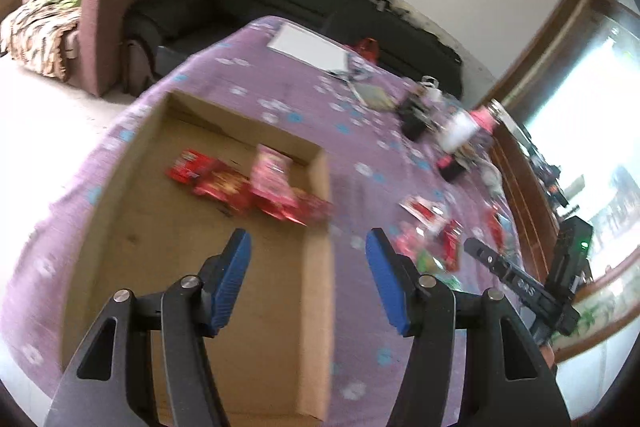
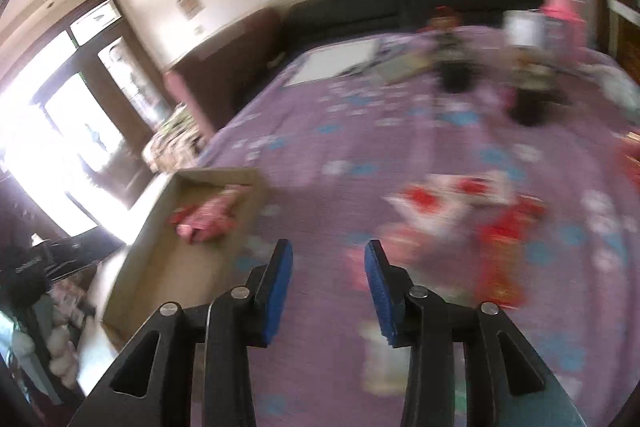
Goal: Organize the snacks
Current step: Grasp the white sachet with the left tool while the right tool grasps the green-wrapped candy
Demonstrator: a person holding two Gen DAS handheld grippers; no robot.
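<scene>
Scanning left to right, we start at the cardboard box (image 1: 200, 267), a shallow open tray with plain matte brown walls, sitting on the purple floral cloth (image 1: 360, 327). Inside it, against the far end, we count a few glossy red and pink snack packets (image 1: 248, 183), crinkly foil-looking, overlapping each other; exact number unclear through the blur. So part of the sorting looks done. Our left gripper (image 1: 308, 259) hangs over the box's right wall, blue-padded fingers spread wide, nothing between them. Right of the box, loose packets (image 1: 436, 231) lie on the cloth, red, white and a bit of green, so we judge more remain to move. In the right wrist view the right gripper (image 2: 328, 267) hovers above the cloth just right of the box (image 2: 160, 267), fingers moderately apart and empty, with the white-and-red packets (image 2: 452, 199) and a red one (image 2: 504, 255) ahead to its right. Farther back is soft-edged clutter, a white sheet (image 1: 308, 45), dark objects, too blurred to name.
</scene>
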